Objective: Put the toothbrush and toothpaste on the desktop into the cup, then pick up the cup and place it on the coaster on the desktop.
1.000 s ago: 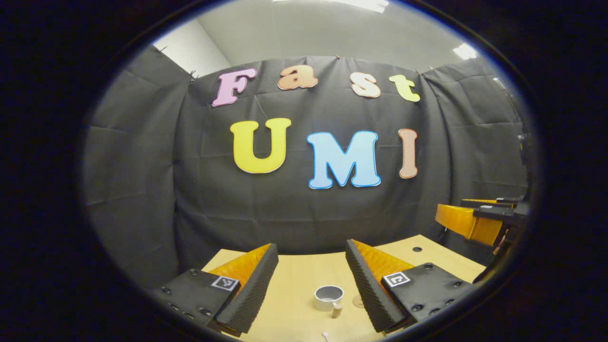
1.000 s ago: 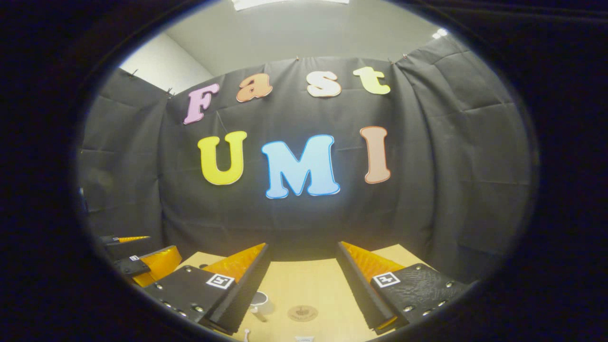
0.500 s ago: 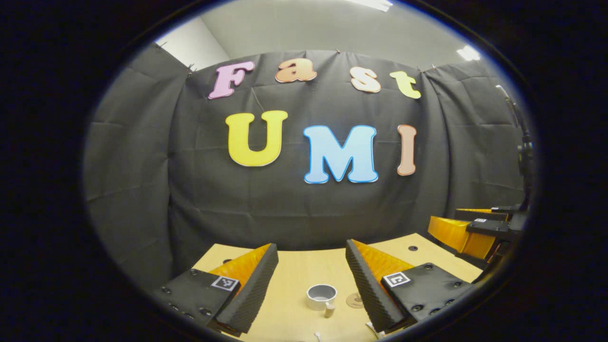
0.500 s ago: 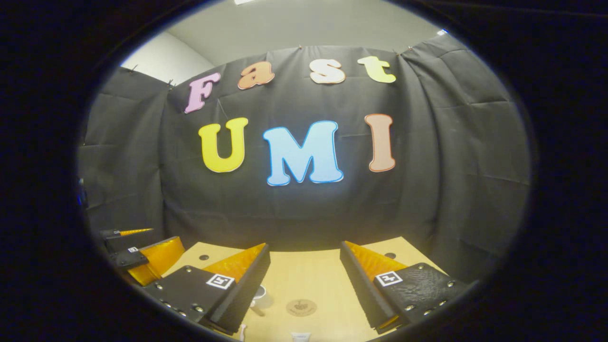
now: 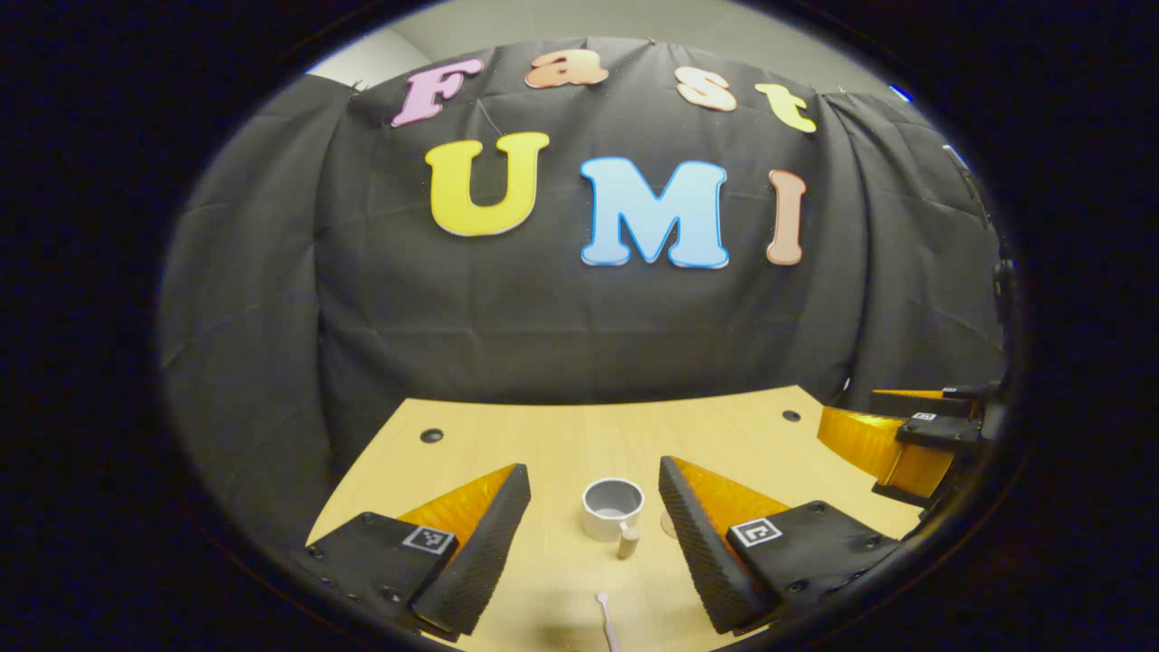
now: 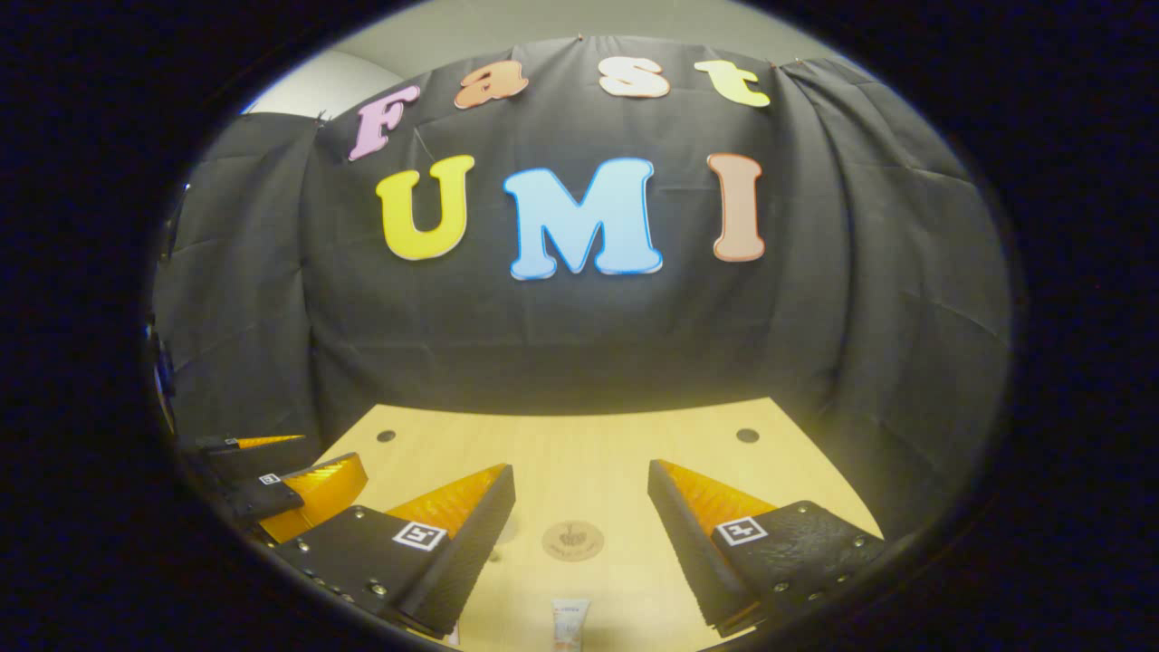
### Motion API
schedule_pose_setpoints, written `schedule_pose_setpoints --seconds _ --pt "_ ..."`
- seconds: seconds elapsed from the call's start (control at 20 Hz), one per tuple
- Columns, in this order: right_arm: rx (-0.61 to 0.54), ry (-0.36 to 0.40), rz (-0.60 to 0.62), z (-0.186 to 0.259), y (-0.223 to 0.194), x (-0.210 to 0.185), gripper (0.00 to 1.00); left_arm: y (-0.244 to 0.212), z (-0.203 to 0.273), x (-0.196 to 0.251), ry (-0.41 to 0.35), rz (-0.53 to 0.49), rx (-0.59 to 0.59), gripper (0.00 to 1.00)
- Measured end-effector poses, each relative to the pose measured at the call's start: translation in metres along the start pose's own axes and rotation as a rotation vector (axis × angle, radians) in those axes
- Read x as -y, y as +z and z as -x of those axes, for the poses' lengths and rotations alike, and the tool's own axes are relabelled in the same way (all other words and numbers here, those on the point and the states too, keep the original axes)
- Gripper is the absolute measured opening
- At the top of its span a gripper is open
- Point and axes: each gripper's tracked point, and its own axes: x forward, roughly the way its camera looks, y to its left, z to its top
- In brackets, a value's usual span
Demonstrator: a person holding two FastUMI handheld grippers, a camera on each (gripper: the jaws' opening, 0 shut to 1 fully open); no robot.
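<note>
In the left gripper view a small white cup [image 5: 613, 507] stands upright on the wooden desktop [image 5: 543, 435], its handle toward me, seen between the fingers of my open left gripper [image 5: 593, 468]. The tip of a white toothbrush [image 5: 603, 618] lies nearer, at the bottom edge. A sliver of the round coaster [image 5: 667, 523] peeks out beside the right finger. In the right gripper view the brown coaster [image 6: 572, 541] lies flat between the fingers of my open right gripper [image 6: 580, 469], both well above it. The toothpaste tube [image 6: 569, 623] lies just in front of the coaster.
The desktop [image 6: 579, 435] has small round holes near its far corners [image 5: 431, 436] [image 6: 747, 436] and ends at the black cloth wall. The other gripper shows at the right edge [image 5: 892, 439] of the left gripper view, and at the left edge [image 6: 290, 484] of the right gripper view.
Both cameras have tipped downward, so much more of the desktop shows. The cup, coaster and toothpaste have come further into view. Both grippers remain open.
</note>
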Motion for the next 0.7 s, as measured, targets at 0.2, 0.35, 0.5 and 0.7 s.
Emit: schedule_pose_setpoints --seconds 0.2,0.35,0.5,0.7 --pt "-0.136 0.003 -0.025 -0.004 -0.044 0.0 0.93 -0.051 -0.01 -0.002 -0.006 0.044 -0.129 0.95" --pt "-0.24 0.0 -0.035 -0.007 -0.079 0.0 0.93 -0.087 -0.017 -0.002 -0.009 0.077 -0.225 0.95" --pt "-0.355 -0.004 -0.037 -0.004 -0.116 0.0 0.93 -0.129 -0.018 0.002 -0.026 0.121 -0.325 0.95" --pt "-0.499 0.014 -0.031 -0.004 -0.161 -0.004 0.93 -0.181 -0.026 0.005 -0.032 0.12 -0.461 0.95"
